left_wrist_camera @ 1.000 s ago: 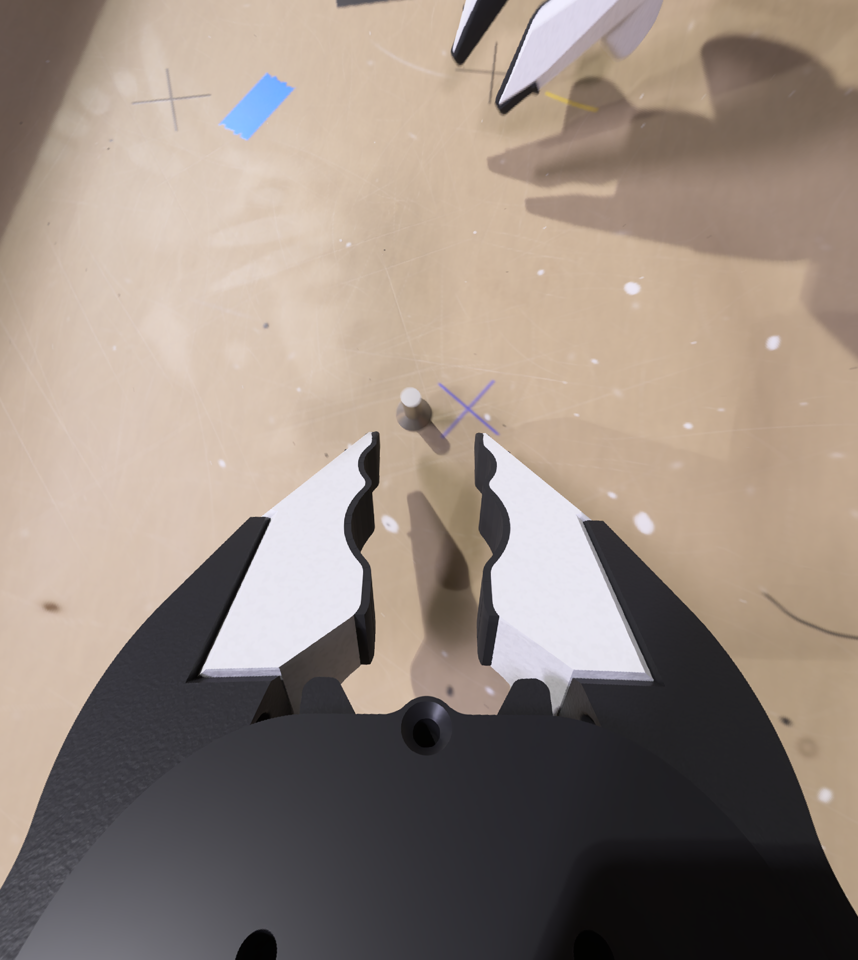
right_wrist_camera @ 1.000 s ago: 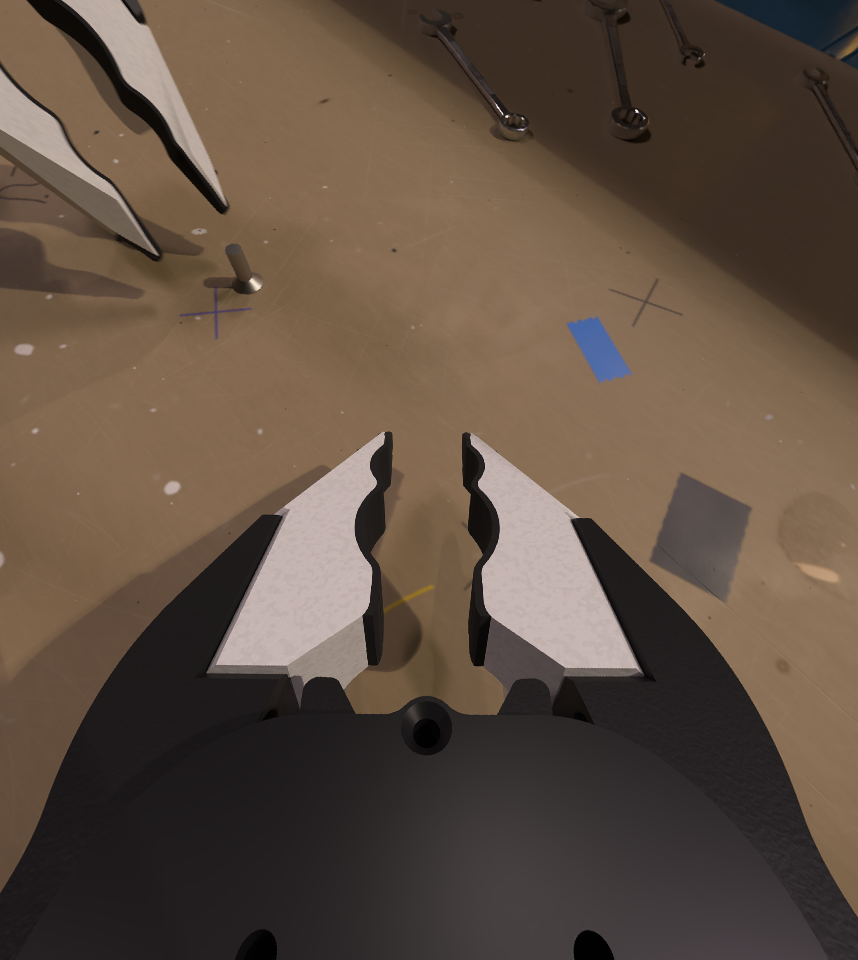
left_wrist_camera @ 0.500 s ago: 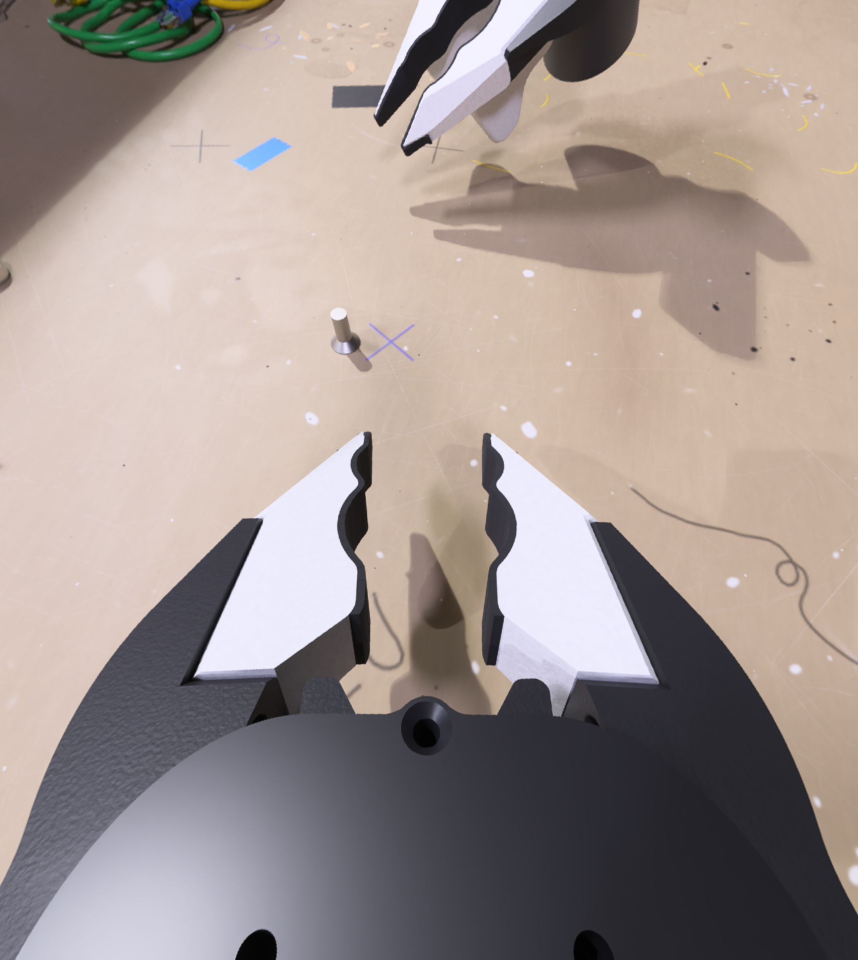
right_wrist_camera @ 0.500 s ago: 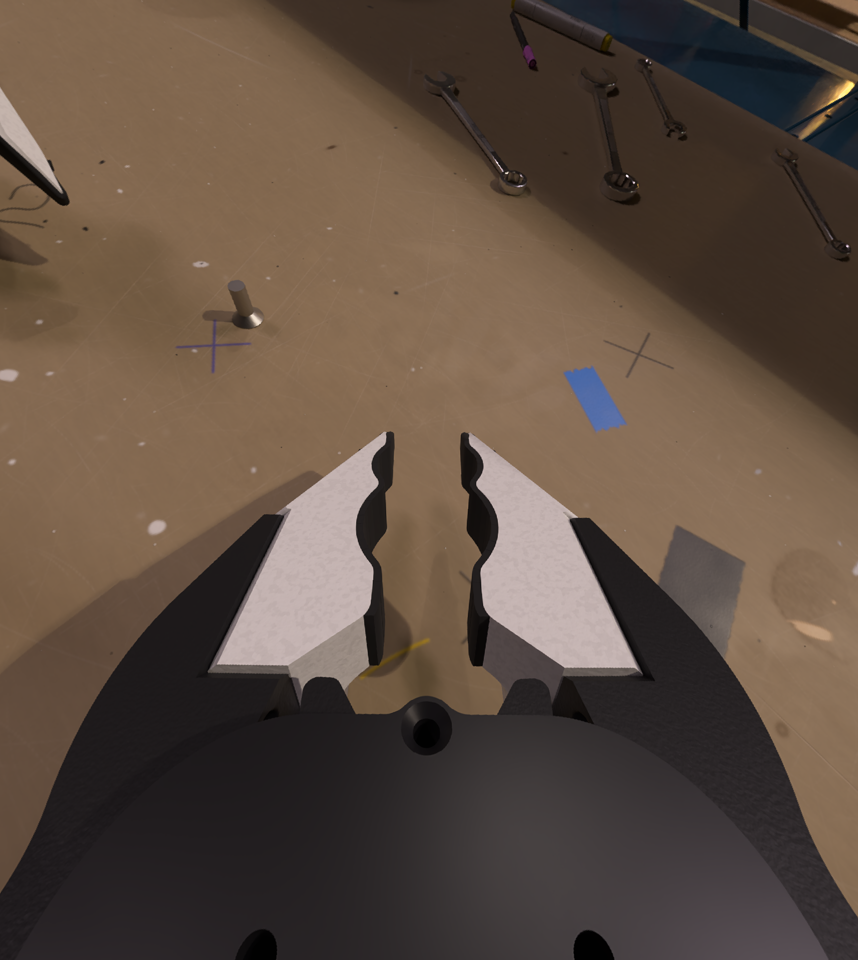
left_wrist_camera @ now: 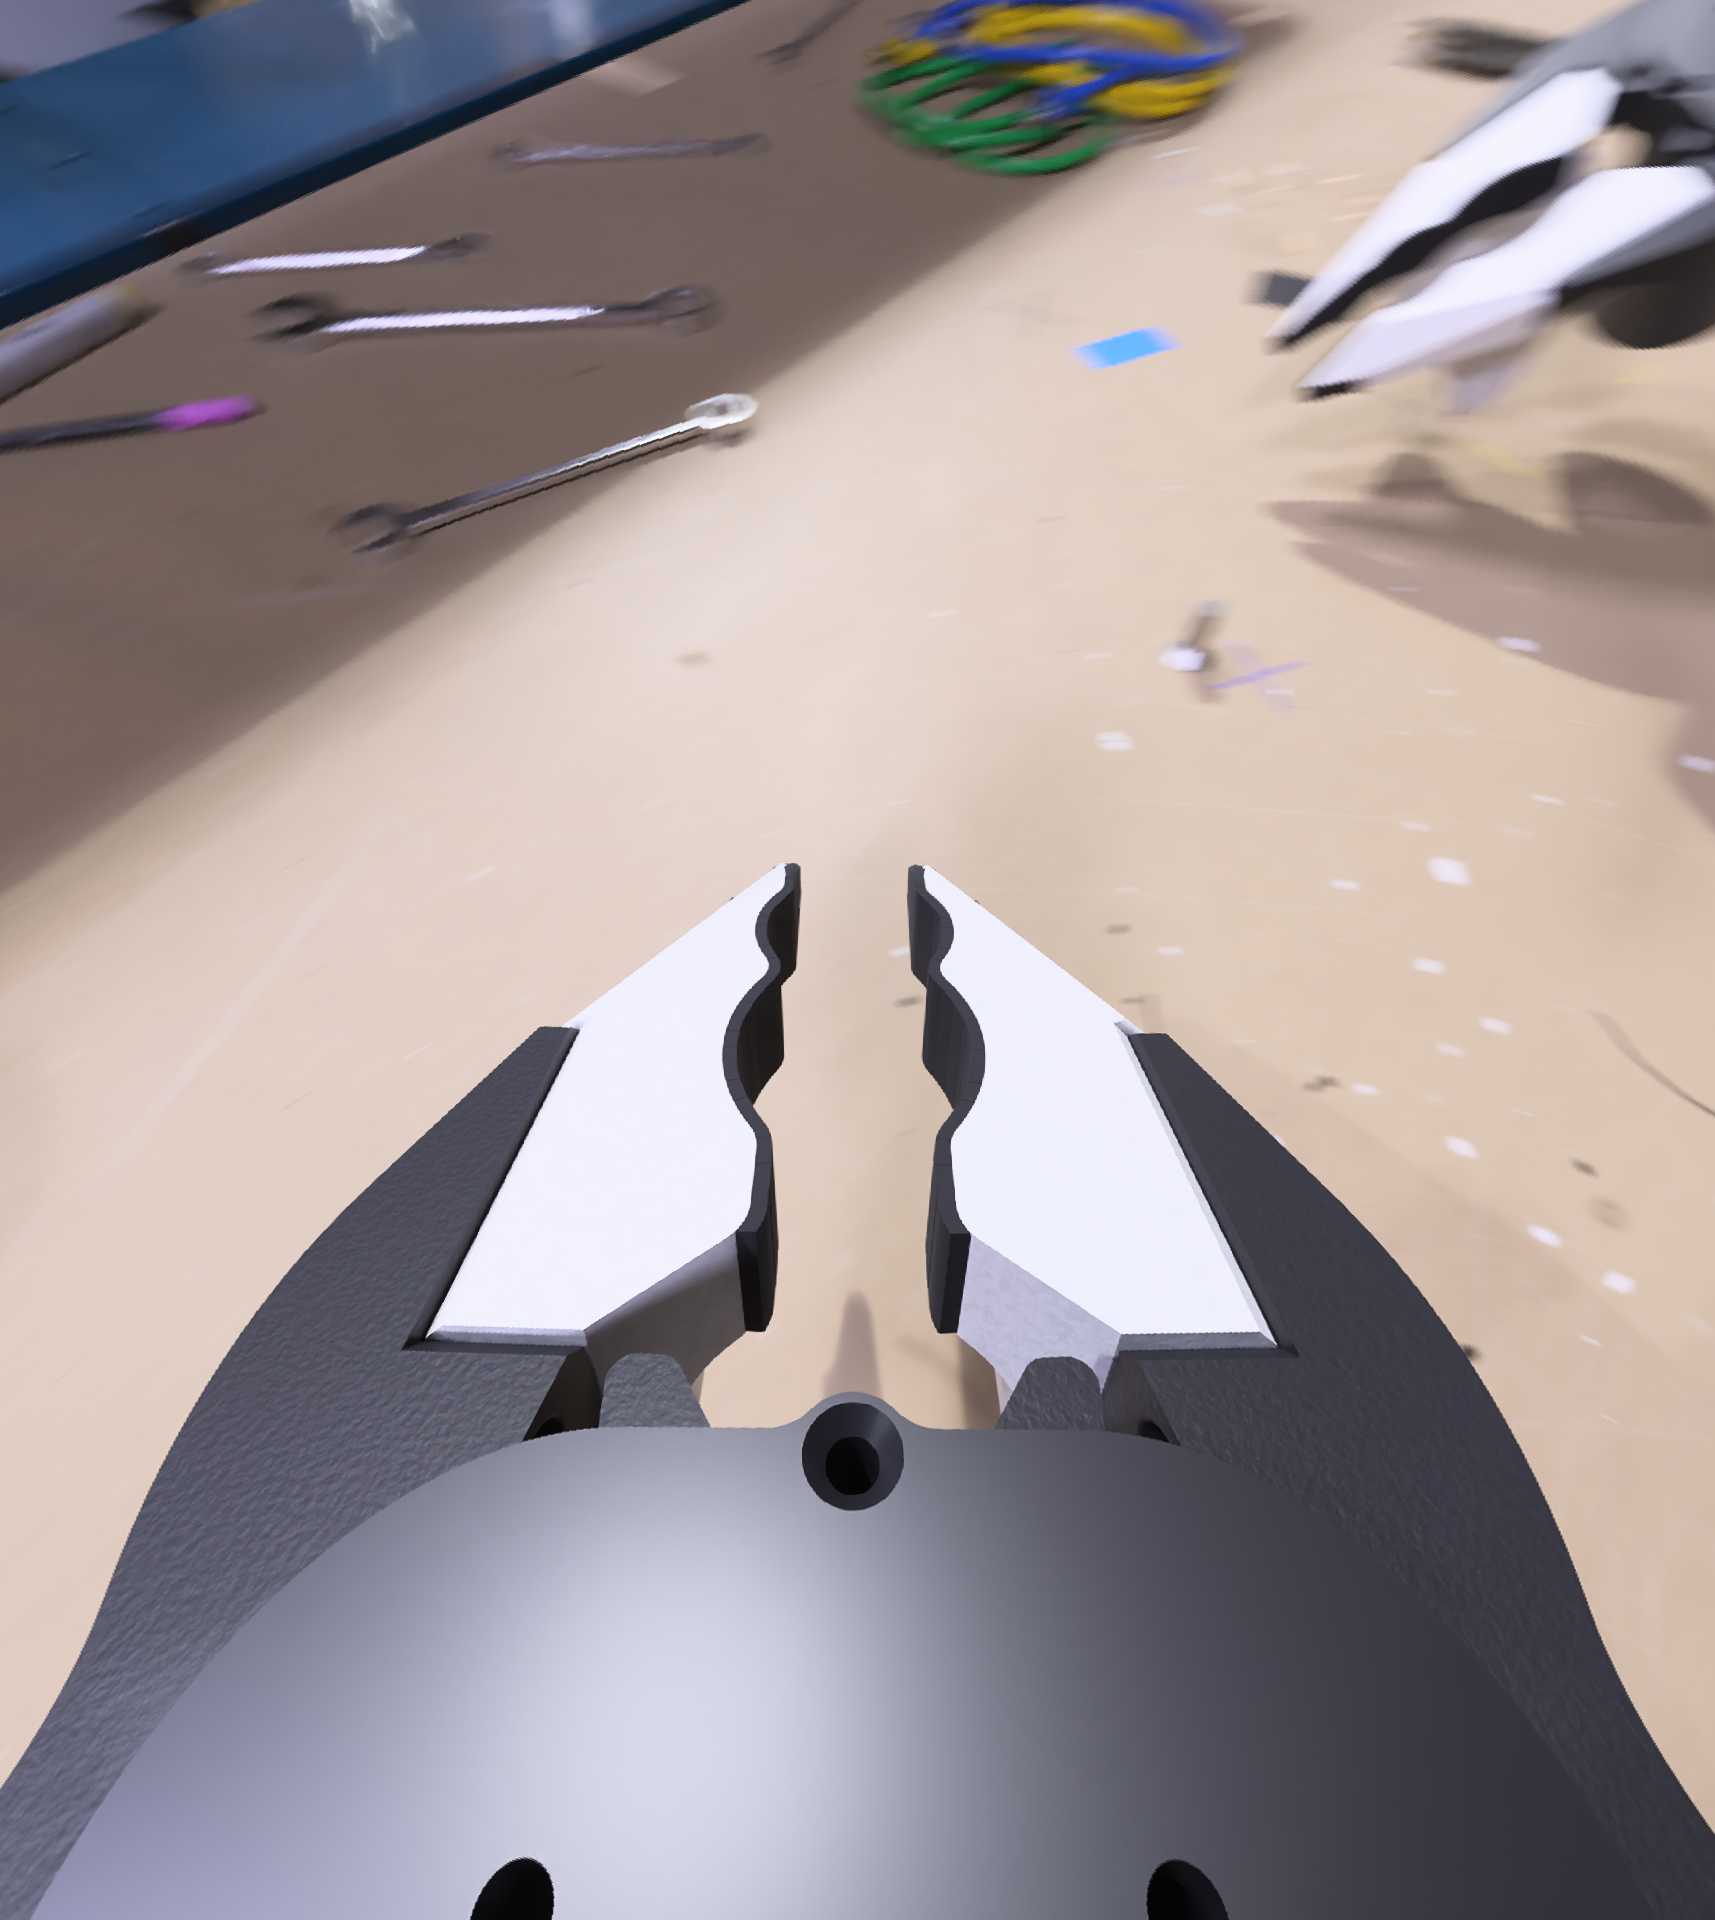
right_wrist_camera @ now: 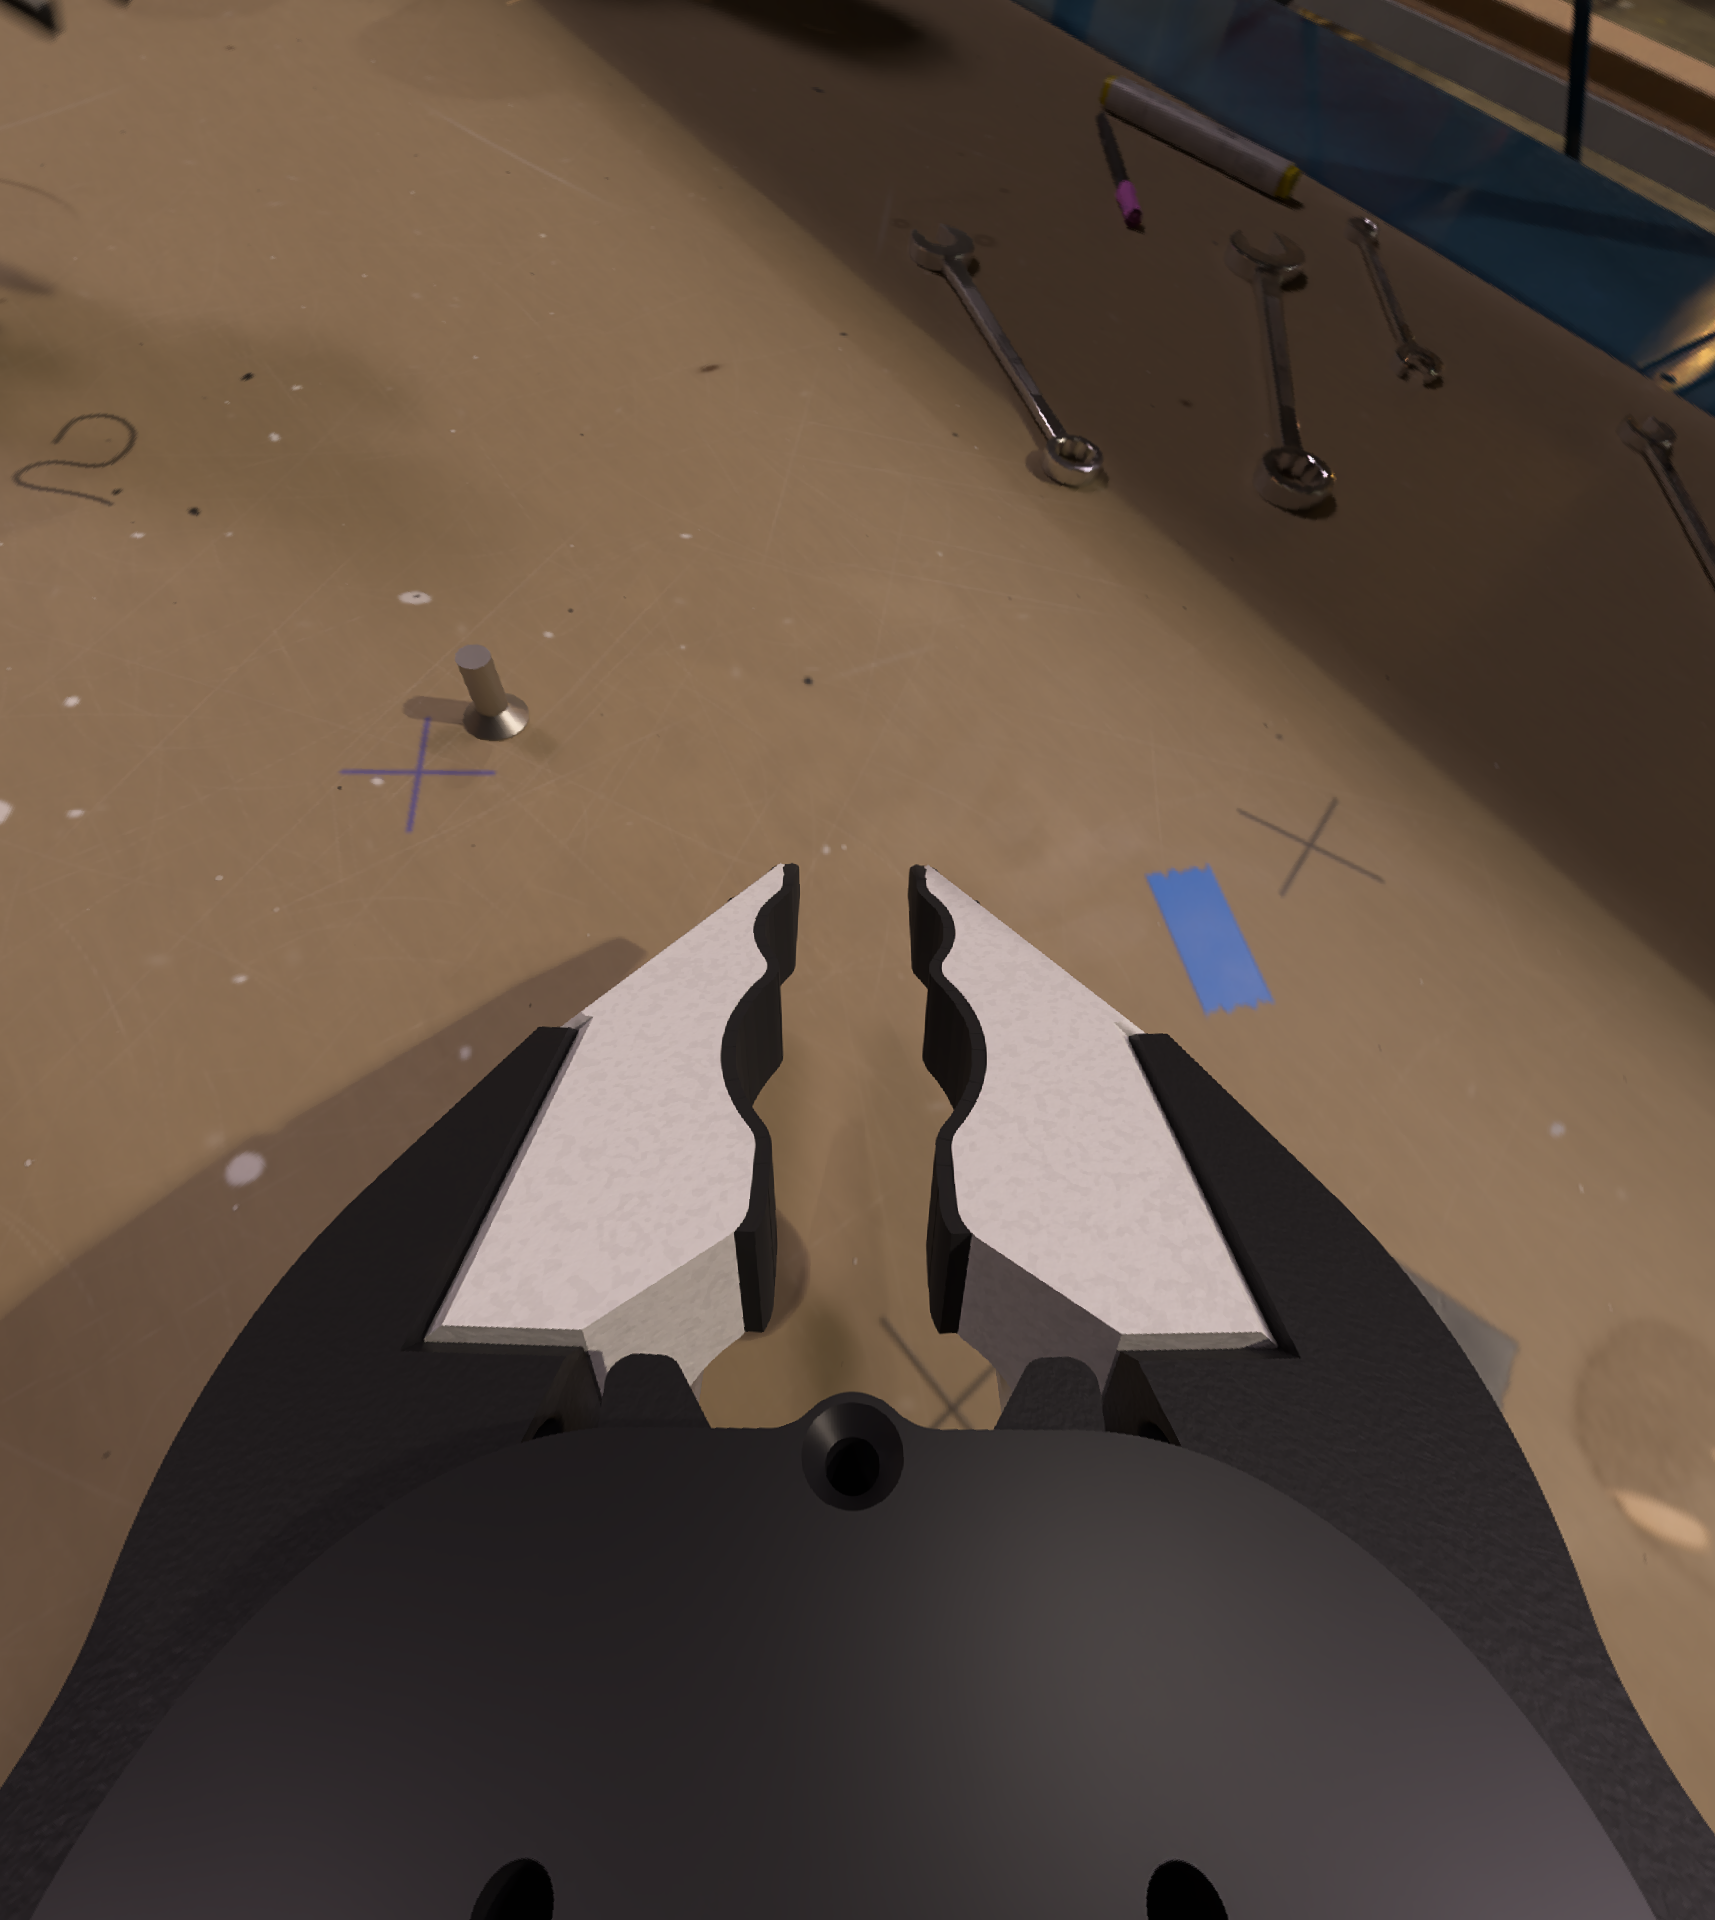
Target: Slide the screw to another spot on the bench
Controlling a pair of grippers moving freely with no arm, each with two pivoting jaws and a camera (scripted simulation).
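A small grey screw (right_wrist_camera: 489,694) stands head-down on the tan bench, just beside a purple cross mark (right_wrist_camera: 414,773). It shows blurred and far off to the right in the left wrist view (left_wrist_camera: 1196,639). My left gripper (left_wrist_camera: 853,878) is open and empty, well away from the screw. My right gripper (right_wrist_camera: 853,878) is open and empty, with the screw ahead and to its left. The right gripper also shows at the upper right of the left wrist view (left_wrist_camera: 1300,364), above the bench.
Several wrenches (right_wrist_camera: 1014,358) (left_wrist_camera: 552,473), a purple-tipped pen (right_wrist_camera: 1115,171) and a marker (right_wrist_camera: 1201,140) lie along the shaded far side. Blue tape (right_wrist_camera: 1208,940), a grey cross (right_wrist_camera: 1310,847), coiled cables (left_wrist_camera: 1040,88) and a blue edge (left_wrist_camera: 209,135).
My left gripper has drawn back and swung left, so the screw sits far right and the view is blurred. My right gripper has pulled back slightly. The screw has not moved.
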